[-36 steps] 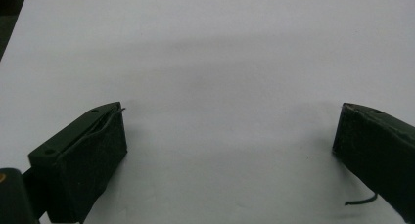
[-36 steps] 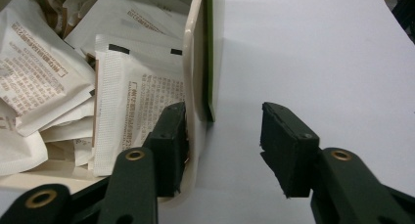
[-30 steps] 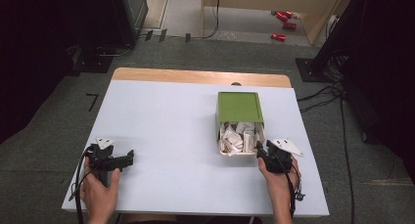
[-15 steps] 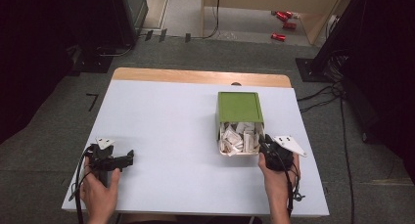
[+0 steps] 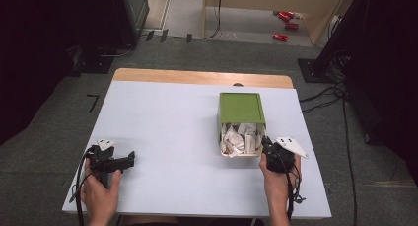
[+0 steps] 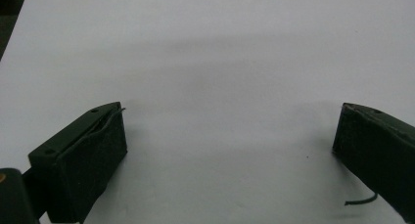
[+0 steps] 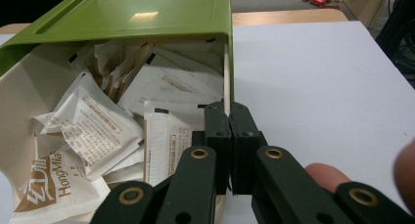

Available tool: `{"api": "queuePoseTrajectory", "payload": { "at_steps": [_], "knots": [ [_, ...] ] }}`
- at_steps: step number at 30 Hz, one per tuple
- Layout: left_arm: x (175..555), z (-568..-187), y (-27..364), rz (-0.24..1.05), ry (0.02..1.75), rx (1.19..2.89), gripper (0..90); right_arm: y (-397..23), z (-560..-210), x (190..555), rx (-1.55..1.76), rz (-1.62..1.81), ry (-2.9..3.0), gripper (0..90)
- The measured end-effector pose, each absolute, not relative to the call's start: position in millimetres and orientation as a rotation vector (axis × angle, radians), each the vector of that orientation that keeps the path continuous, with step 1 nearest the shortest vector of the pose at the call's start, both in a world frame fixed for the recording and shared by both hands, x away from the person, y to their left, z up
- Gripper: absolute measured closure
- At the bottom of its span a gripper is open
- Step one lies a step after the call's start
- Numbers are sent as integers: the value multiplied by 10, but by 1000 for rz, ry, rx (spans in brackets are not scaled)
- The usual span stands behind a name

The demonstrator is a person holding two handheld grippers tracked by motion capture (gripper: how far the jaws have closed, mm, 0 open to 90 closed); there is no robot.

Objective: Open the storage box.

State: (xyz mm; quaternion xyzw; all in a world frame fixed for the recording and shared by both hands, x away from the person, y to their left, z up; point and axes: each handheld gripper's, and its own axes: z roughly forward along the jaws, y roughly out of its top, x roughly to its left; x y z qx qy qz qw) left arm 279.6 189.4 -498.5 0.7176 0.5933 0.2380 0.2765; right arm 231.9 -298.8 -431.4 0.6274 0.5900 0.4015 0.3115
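A green box (image 5: 241, 107) lies on the white table (image 5: 172, 117), right of centre. Its cream drawer (image 5: 224, 149) is slid out toward me and holds several white sachets (image 7: 93, 126). My right gripper (image 5: 264, 143) is at the drawer's near right corner. In the right gripper view its jaws (image 7: 229, 109) have just been closing and now pinch the drawer's thin right wall (image 7: 226, 77) between them. My left gripper (image 5: 130, 158) rests on the table at the near left. Its jaws (image 6: 230, 131) stand wide apart over bare tabletop.
The table's wooden far edge (image 5: 197, 78) shows beyond the white top. On the floor are cables (image 5: 320, 95), a dark stand base (image 5: 315, 68) at the right and red cans (image 5: 286, 18) far back.
My right gripper has edged slightly toward the drawer's corner and its jaws have closed on the drawer's wall. The left gripper has stayed still.
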Motion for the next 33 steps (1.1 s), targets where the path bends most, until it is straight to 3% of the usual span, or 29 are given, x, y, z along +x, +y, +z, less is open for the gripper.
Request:
{"api": "queuePoseTrajectory", "payload": {
  "at_steps": [33],
  "knots": [
    [2795,-4985,1894,640,1594,1927,0,-3011,-4256,2073,1657,1063,1573,900]
  ]
}}
